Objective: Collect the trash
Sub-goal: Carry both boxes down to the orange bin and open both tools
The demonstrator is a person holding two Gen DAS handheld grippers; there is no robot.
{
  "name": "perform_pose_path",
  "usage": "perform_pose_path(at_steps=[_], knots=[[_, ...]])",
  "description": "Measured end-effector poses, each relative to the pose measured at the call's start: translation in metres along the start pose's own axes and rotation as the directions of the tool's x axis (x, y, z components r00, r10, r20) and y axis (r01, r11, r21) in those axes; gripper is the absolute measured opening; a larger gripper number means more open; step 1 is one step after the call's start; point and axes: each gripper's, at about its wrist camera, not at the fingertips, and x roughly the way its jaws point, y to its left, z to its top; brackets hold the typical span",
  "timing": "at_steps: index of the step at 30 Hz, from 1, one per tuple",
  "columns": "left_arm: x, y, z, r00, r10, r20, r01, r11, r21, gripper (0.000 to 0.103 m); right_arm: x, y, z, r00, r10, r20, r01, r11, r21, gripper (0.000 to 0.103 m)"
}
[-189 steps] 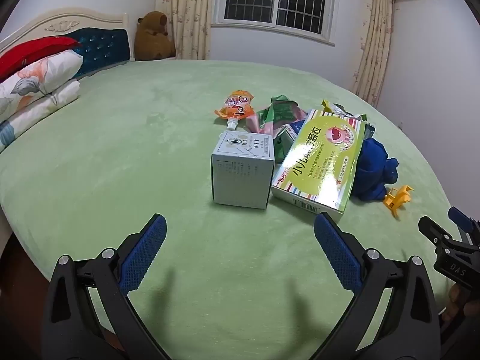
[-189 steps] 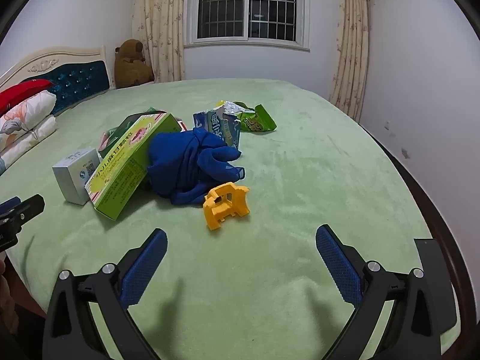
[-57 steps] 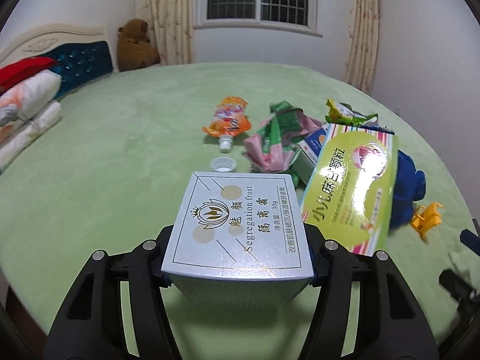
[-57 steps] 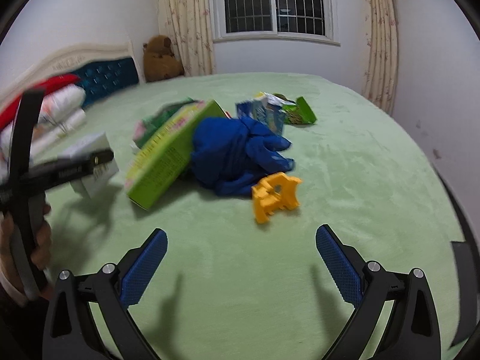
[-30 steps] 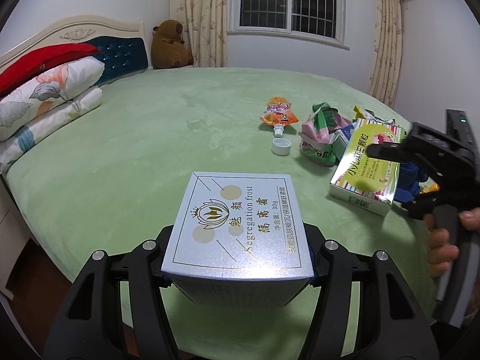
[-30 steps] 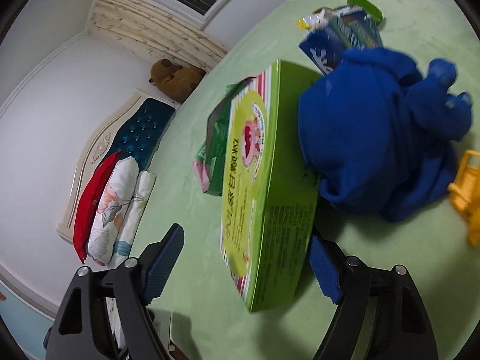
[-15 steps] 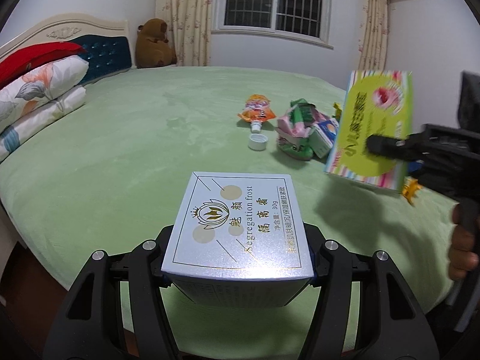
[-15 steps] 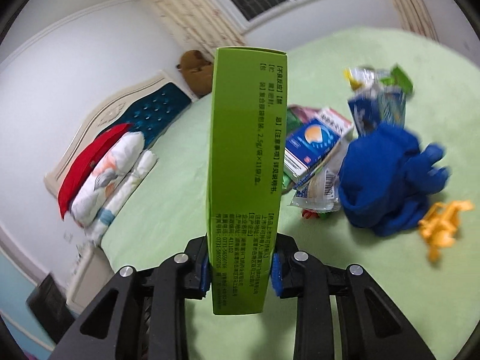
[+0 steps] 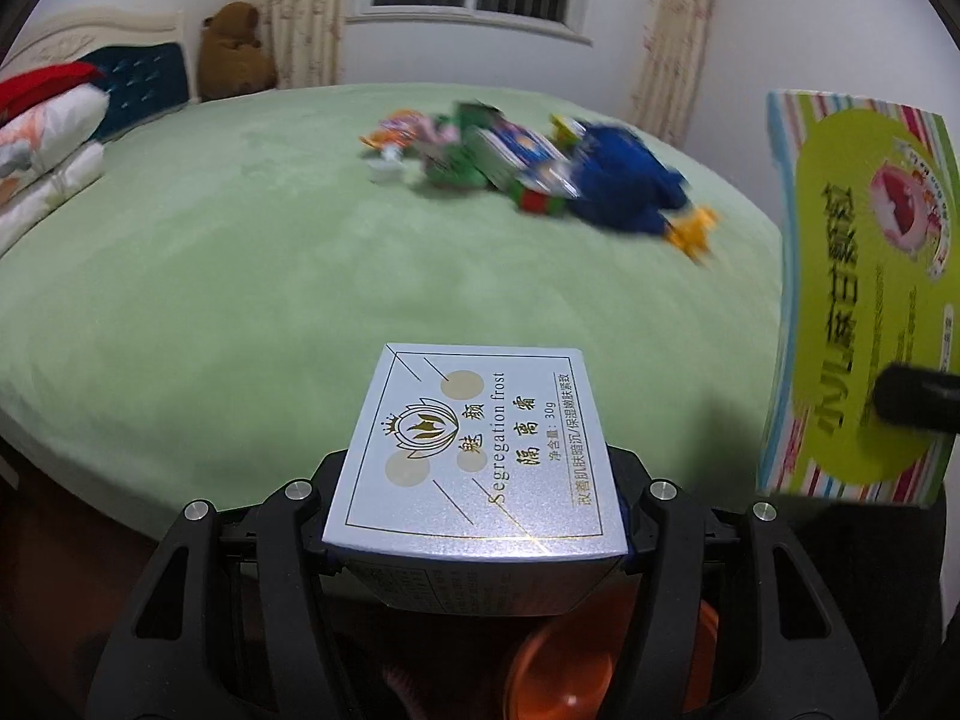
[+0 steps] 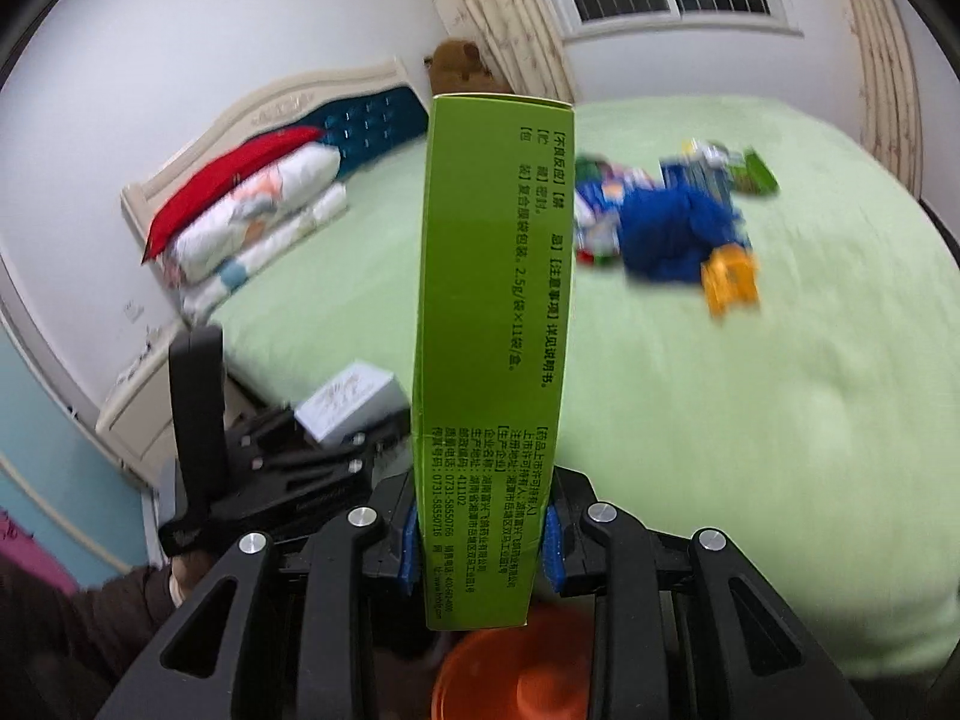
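My left gripper (image 9: 474,534) is shut on a silver-white cosmetics box (image 9: 480,456), held off the near edge of the bed. It also shows in the right wrist view (image 10: 351,399). My right gripper (image 10: 480,540) is shut on a tall green medicine box (image 10: 492,330), held upright; it shows at the right of the left wrist view (image 9: 858,300). An orange bin (image 10: 510,672) lies below both grippers, also in the left wrist view (image 9: 570,666). Other trash stays on the bed: an orange pouch (image 9: 390,126), a white cap (image 9: 384,171), wrappers (image 9: 474,156).
A blue cloth (image 9: 618,186) and a yellow toy (image 9: 690,234) lie by the trash pile on the green bed (image 9: 240,276). Pillows (image 10: 252,210) and a headboard (image 10: 360,114) are at the far left. A brown teddy bear (image 9: 231,51) sits by the curtain.
Both grippers have pulled back from the bed with their boxes, and the orange bin has come into view beneath them. The green box has moved further right in the left wrist view.
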Motion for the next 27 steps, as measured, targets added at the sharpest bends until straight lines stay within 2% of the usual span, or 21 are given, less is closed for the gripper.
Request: perform_pose_path(at_steps=[4, 7, 11, 15, 19, 20, 22, 23, 27], knots=[[0.005, -0.02, -0.029, 0.992, -0.058, -0.109, 0.06, 0.998, 0.011, 0.059, -0.005, 0.003, -0.044, 0.996, -0.044, -0.078, 0.041, 0.998, -0.038, 0.03], [0.013, -0.032, -0.049, 0.983, -0.049, -0.176, 0.06, 0.996, 0.06, 0.059, -0.005, 0.003, -0.071, 0.988, -0.061, -0.144, 0.053, 0.997, -0.059, 0.03], [0.023, -0.044, -0.067, 0.969, -0.048, -0.241, 0.075, 0.991, 0.107, 0.059, 0.009, -0.009, -0.096, 0.966, -0.113, -0.232, 0.1, 0.993, -0.066, 0.03], [0.033, -0.053, -0.081, 0.951, -0.049, -0.304, 0.094, 0.987, 0.134, 0.059, 0.03, -0.024, -0.11, 0.94, -0.131, -0.316, 0.117, 0.991, -0.061, 0.03], [0.057, -0.054, -0.093, 0.913, -0.05, -0.406, 0.11, 0.986, 0.124, 0.059, 0.051, -0.033, -0.123, 0.905, -0.129, -0.406, 0.115, 0.992, -0.058, 0.03], [0.063, -0.054, -0.096, 0.901, -0.053, -0.43, 0.115, 0.986, 0.121, 0.059, 0.058, -0.036, -0.128, 0.889, -0.125, -0.441, 0.112, 0.992, -0.055, 0.03], [0.076, -0.054, -0.104, 0.87, -0.058, -0.489, 0.129, 0.985, 0.111, 0.059, 0.068, -0.041, -0.133, 0.87, -0.112, -0.479, 0.106, 0.994, -0.04, 0.03], [0.082, -0.054, -0.108, 0.854, -0.062, -0.517, 0.135, 0.985, 0.106, 0.059, 0.075, -0.045, -0.137, 0.854, -0.098, -0.511, 0.1, 0.995, -0.023, 0.03], [0.099, -0.056, -0.117, 0.807, -0.052, -0.589, 0.146, 0.983, 0.112, 0.059, 0.092, -0.056, -0.147, 0.802, -0.071, -0.594, 0.104, 0.994, 0.021, 0.03]])
